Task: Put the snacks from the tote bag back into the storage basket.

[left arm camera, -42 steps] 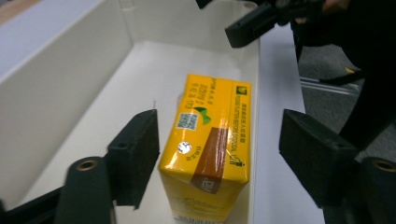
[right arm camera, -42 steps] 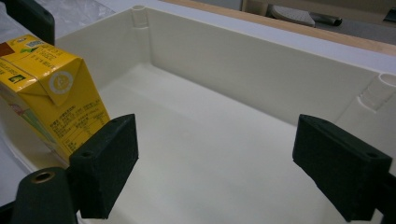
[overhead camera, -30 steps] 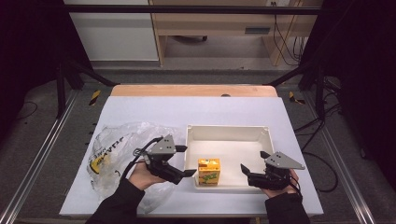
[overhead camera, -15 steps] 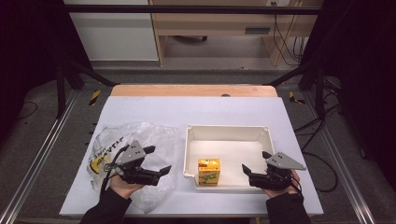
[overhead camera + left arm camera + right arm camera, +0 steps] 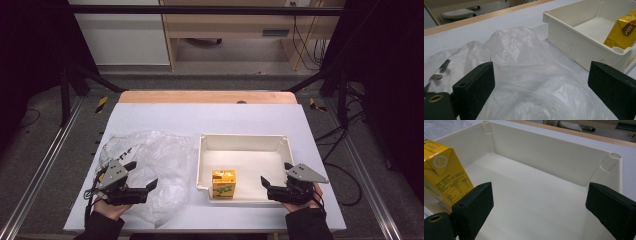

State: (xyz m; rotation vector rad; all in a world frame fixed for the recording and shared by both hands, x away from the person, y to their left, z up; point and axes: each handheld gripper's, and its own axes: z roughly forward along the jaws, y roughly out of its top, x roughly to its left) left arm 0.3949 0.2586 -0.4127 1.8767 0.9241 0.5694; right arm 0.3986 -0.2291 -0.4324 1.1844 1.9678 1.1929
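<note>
Gaping wide with nothing between its jaws, the left gripper (image 5: 141, 176) sits over the crumpled clear plastic bag (image 5: 150, 165) lying on the white table (image 5: 210, 117); its jaws have just been opening. The right gripper (image 5: 276, 176) is likewise spread wide and unladen, at the near right corner of the cream tray (image 5: 245, 142), where a yellow juice carton (image 5: 223, 183) stands upright.

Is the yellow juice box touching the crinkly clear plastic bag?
Apart. In the high view the yellow juice box stands inside the white plastic tray, whose wall separates it from the crinkly clear plastic bag on the table.
</note>
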